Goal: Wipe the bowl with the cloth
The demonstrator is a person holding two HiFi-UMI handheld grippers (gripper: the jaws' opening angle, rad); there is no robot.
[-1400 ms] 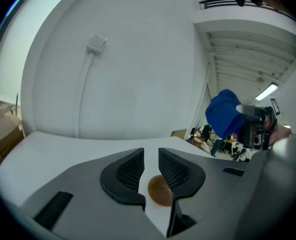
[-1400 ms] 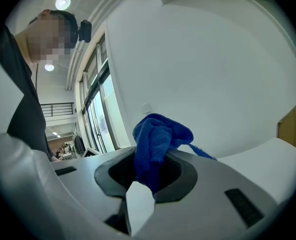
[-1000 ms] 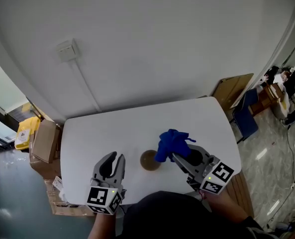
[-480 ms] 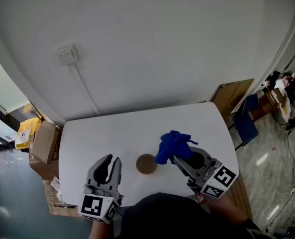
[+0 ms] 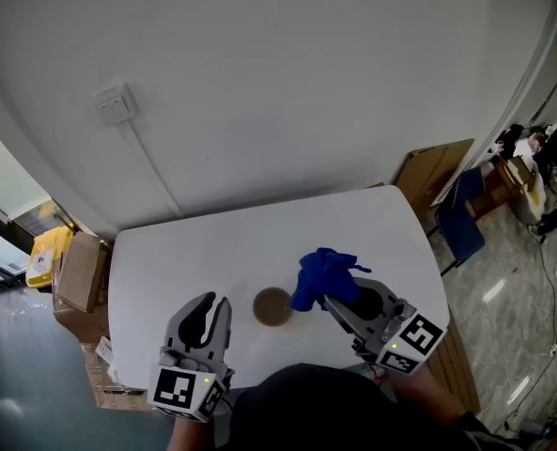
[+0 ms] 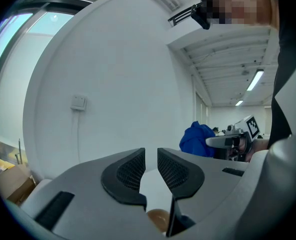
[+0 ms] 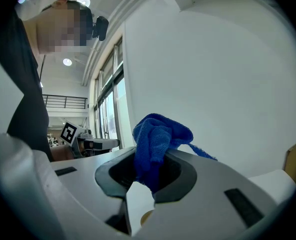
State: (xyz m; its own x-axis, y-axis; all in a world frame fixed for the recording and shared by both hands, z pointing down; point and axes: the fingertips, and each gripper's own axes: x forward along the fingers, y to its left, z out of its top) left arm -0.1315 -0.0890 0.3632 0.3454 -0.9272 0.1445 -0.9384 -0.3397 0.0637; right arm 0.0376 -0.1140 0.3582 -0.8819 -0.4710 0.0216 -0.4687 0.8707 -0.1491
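My right hand-held gripper point(image 5: 332, 299) pinches the cloth point(image 5: 322, 272) just right of the bowl point(image 5: 272, 306), nearer it; my left hand-held gripper point(image 5: 212, 308), empty, has been closing, jaws narrowly apart.

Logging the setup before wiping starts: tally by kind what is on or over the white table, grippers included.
brown bowl: 1
blue cloth: 1, clamped in the right gripper
grippers: 2, the right gripper and the left gripper, which is empty, its jaws apart and just closing a little
Total: 4
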